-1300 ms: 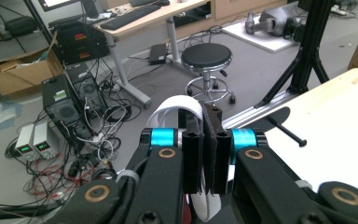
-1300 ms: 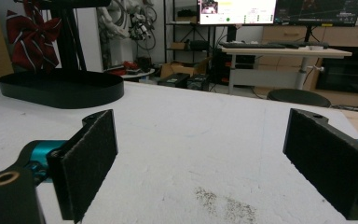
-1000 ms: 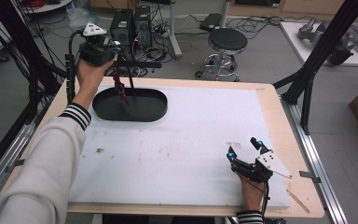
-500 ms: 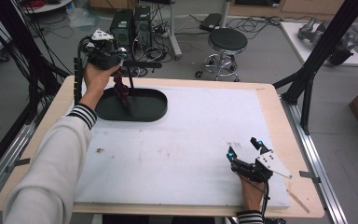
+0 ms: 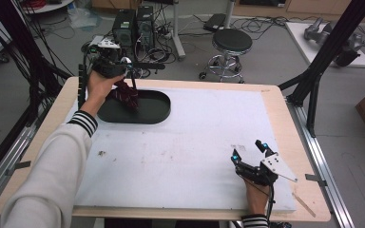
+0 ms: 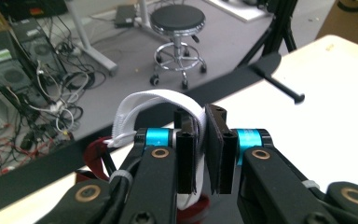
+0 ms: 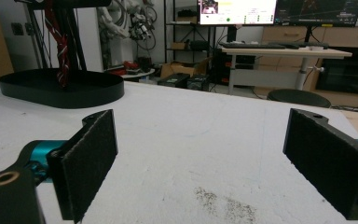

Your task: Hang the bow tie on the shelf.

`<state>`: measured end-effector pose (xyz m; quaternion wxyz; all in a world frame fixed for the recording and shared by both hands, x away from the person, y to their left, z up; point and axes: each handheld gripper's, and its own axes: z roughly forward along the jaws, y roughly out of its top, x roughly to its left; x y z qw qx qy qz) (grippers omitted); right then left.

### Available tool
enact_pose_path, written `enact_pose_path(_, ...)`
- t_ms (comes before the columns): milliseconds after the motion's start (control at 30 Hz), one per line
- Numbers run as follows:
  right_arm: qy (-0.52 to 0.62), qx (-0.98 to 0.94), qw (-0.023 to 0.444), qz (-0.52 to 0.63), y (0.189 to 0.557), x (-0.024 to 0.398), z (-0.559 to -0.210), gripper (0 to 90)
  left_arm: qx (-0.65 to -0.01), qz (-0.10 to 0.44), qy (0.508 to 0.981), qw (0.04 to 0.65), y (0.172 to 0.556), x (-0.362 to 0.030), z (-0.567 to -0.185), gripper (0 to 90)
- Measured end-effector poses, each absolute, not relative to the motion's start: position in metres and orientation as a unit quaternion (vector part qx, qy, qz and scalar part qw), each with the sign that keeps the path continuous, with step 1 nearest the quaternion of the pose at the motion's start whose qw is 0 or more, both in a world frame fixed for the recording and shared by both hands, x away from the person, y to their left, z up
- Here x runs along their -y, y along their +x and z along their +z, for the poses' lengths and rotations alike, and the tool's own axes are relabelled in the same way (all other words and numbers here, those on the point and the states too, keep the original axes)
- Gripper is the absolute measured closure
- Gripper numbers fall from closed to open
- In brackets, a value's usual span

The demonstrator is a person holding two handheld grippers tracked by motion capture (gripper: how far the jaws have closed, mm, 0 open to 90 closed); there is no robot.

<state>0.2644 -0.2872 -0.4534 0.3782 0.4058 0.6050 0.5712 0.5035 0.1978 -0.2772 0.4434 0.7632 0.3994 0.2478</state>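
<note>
A black oval base (image 5: pixel 149 111) stands at the table's far left, with an upright post (image 5: pixel 134 88) and a horizontal bar (image 5: pixel 147 66) on top. Over it my left gripper (image 5: pixel 123 66) is shut on a strap. Up close, the jaws of the left gripper (image 6: pixel 204 149) pinch the strap's white loop (image 6: pixel 158 105), and its red part (image 6: pixel 95 154) hangs below. The red-and-white strap (image 7: pixel 61 42) dangles beside the post (image 7: pixel 74 37) down to the base (image 7: pixel 60 91). My right gripper (image 5: pixel 248 151) rests open on the white mat at the near right. Nothing lies between the pads of the right gripper (image 7: pixel 214 158).
A white mat (image 5: pixel 195 142) covers the wooden table (image 5: pixel 278 102). Black frame legs (image 5: pixel 313 90) stand at the far right corner. Beyond the far edge are a stool (image 5: pixel 230 42), computer towers (image 5: pixel 133 26) and loose cables on the floor.
My left gripper has shifted to the right and slightly nearer, carrying the strap over the base. The right gripper has not moved.
</note>
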Motion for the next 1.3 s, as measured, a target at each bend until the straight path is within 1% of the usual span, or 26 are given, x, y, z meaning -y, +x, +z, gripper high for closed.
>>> enact_pose_path(167,0.406,-0.605,0.38,0.571,0.264,0.287,-0.453,8.9,-0.397,0.235,0.771,0.439,0.5,-0.2,-0.284,81.5)
enact_pose_path(467,0.406,-0.605,0.38,0.57,0.264,0.287,-0.454,8.9,-0.402,0.23,0.776,0.427,0.499,-0.202,-0.297,81.1)
enact_pose_path(633,0.407,-0.604,0.379,0.57,0.264,0.287,-0.453,8.9,-0.403,0.232,0.778,0.423,0.502,-0.201,-0.301,78.9)
enact_pose_path(700,0.407,-0.604,0.378,0.571,0.264,0.287,-0.453,8.9,-0.404,0.232,0.777,0.422,0.501,-0.201,-0.302,76.6)
enact_pose_path(867,0.407,-0.604,0.378,0.571,0.264,0.287,-0.454,8.9,-0.406,0.232,0.78,0.417,0.501,-0.203,-0.308,75.1)
enact_pose_path(1033,0.408,-0.604,0.378,0.571,0.264,0.287,-0.453,8.9,-0.41,0.231,0.777,0.418,0.5,-0.207,-0.312,67.7)
enact_pose_path(1233,0.407,-0.604,0.379,0.57,0.264,0.287,-0.453,8.9,-0.404,0.235,0.775,0.425,0.497,-0.211,-0.317,48.5)
enact_pose_path(1300,0.408,-0.604,0.379,0.57,0.264,0.287,-0.453,8.9,-0.4,0.232,0.774,0.433,0.495,-0.213,-0.321,40.2)
